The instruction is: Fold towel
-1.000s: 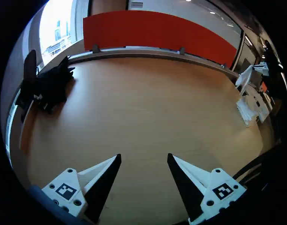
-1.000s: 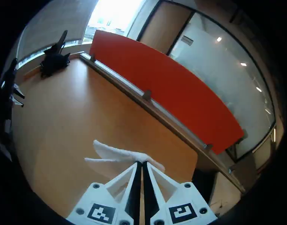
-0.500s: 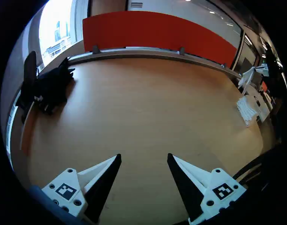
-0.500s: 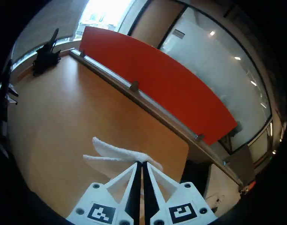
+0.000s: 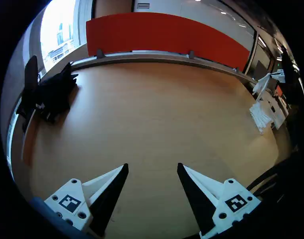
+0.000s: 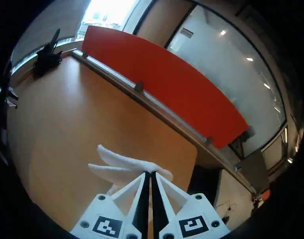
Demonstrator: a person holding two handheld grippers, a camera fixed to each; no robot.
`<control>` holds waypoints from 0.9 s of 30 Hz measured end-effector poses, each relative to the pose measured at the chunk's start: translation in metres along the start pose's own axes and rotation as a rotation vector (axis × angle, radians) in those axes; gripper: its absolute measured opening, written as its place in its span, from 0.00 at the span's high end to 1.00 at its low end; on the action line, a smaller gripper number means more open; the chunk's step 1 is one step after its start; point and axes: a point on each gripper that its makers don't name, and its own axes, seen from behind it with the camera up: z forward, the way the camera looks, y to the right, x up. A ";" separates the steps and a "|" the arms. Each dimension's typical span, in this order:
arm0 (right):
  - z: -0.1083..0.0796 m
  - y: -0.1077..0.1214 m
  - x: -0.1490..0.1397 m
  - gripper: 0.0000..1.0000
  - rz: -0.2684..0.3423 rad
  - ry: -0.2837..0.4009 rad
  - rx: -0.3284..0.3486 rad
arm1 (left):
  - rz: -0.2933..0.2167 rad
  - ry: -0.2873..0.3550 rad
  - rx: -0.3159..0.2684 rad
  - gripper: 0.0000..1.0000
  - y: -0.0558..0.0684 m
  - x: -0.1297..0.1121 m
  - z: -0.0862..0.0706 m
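Observation:
In the right gripper view my right gripper [image 6: 151, 174] is shut on a white towel [image 6: 120, 165], whose folds stick out to the left past the fingertips, above the wooden table [image 6: 72, 119]. In the left gripper view my left gripper [image 5: 152, 167] stands open over bare table [image 5: 152, 111], nothing between its fingers. Far off at the table's right edge, a white towel [image 5: 262, 81] hangs in the air, and a stack of white towels [image 5: 261, 113] lies on the table below it.
A red divider panel [image 5: 164, 34] runs along the table's far edge. A black bag [image 5: 54, 93] lies at the far left by the window, also seen as the black bag [image 6: 46, 59]. Beyond the table's right end is a dark gap [image 6: 201, 179].
The right gripper has swung a little with the towel in it, so the divider and bag have shifted left and up in its view. The left gripper has hardly moved.

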 end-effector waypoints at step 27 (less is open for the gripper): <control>-0.040 -0.014 -0.145 0.96 0.182 -0.164 -0.006 | 0.023 0.000 -0.014 0.09 0.010 -0.004 -0.005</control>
